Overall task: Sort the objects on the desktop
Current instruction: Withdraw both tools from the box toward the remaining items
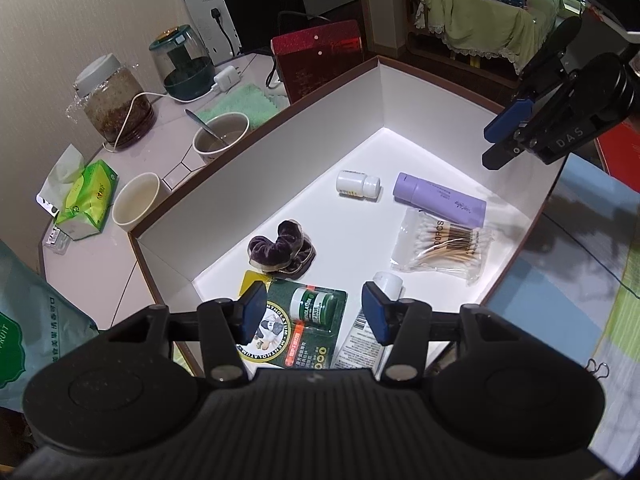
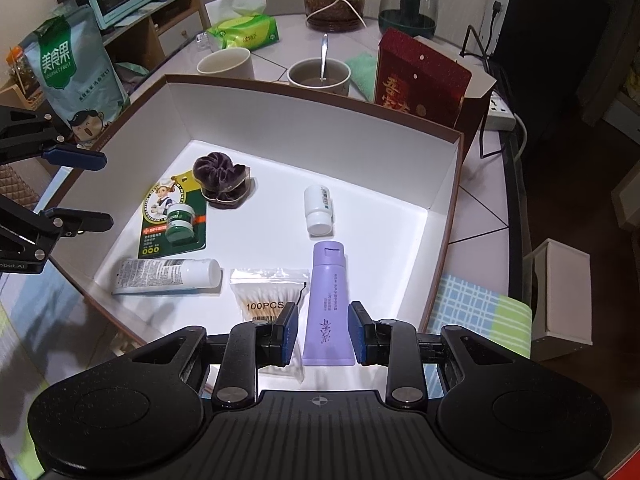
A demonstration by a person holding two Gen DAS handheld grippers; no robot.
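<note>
Since all six small items already lie flat in the white box (image 2: 320, 128) on the desk, both claws hover w/ nothing held. Right claw (image 2: 323, 336) is wide open, straddling the purple tube (image 2: 326, 300), prob. lined up for a grab. Left claw (image 1: 314, 316) gapes over the balm card (image 1: 300, 320) and white tube (image 1: 360, 344).

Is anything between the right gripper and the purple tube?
Nothing visible. The right gripper is open, its fingers either side of the purple tube. The cotton swab bag lies close beside the tube, under one finger.
</note>
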